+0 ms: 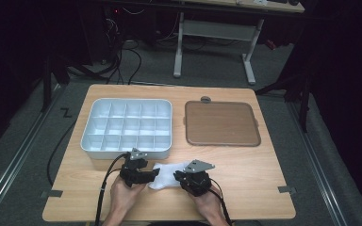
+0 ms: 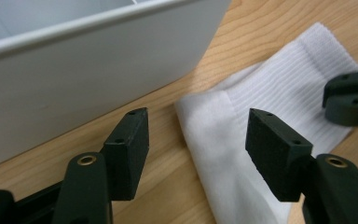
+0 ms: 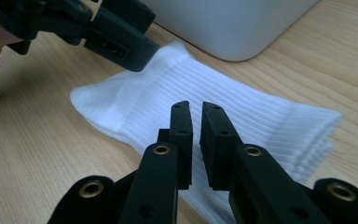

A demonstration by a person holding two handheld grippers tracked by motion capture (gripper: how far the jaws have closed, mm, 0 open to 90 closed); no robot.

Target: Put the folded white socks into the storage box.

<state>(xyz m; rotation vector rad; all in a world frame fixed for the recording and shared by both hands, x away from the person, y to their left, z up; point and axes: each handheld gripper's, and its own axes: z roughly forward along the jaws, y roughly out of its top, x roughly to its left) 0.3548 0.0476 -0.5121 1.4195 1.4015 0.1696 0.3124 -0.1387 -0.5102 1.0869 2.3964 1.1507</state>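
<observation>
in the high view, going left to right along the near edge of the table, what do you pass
Strip of grey tape → left black two-jaw gripper → folded white ribbed sock → right black two-jaw gripper → second strip of grey tape.

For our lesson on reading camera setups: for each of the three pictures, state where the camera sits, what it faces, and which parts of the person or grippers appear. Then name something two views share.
High view: above the person's side, facing forward and down on the table; forearms, left gripper and right gripper show.
Left gripper view: rides the left gripper, facing the sock and the compartment tray; jaws apart.
Right gripper view: rides the right gripper, over the sock; jaws nearly together.
Shared: both gripper views show the sock and the tray's wall.
</observation>
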